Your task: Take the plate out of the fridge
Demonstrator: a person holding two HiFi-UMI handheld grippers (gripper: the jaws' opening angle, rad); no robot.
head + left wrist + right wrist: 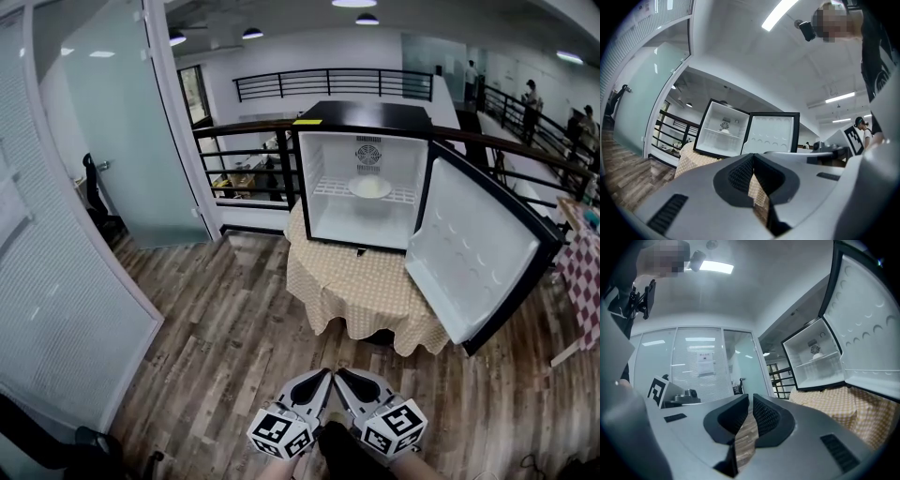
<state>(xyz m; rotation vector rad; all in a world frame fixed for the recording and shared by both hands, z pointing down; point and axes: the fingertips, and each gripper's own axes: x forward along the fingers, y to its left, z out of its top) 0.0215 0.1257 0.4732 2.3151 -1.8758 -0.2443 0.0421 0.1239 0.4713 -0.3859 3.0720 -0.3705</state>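
Sitting on a round desk (361, 291) draped in a checked yellow cloth, the small black fridge (361, 117) has its door (473, 248) swung wide open to the right, showing a white inside. The pale plate (370, 187) lies on the wire shelf in the middle of the fridge, just under the round fan grille on the back wall, and nothing touches it. The person stands well back from the desk on the wooden floor (216, 347), holding both tools low and side by side, their tips angled in towards each other. The left tool (324, 374) has its jaws pressed together at the tips and holds nothing. The right tool (341, 373) has its jaws drawn in to a thin slit and is likewise empty. Both point towards the open fridge, far from the plate. A black railing (328, 82) runs behind the fridge, and a glass wall (103, 122) stands to the left.
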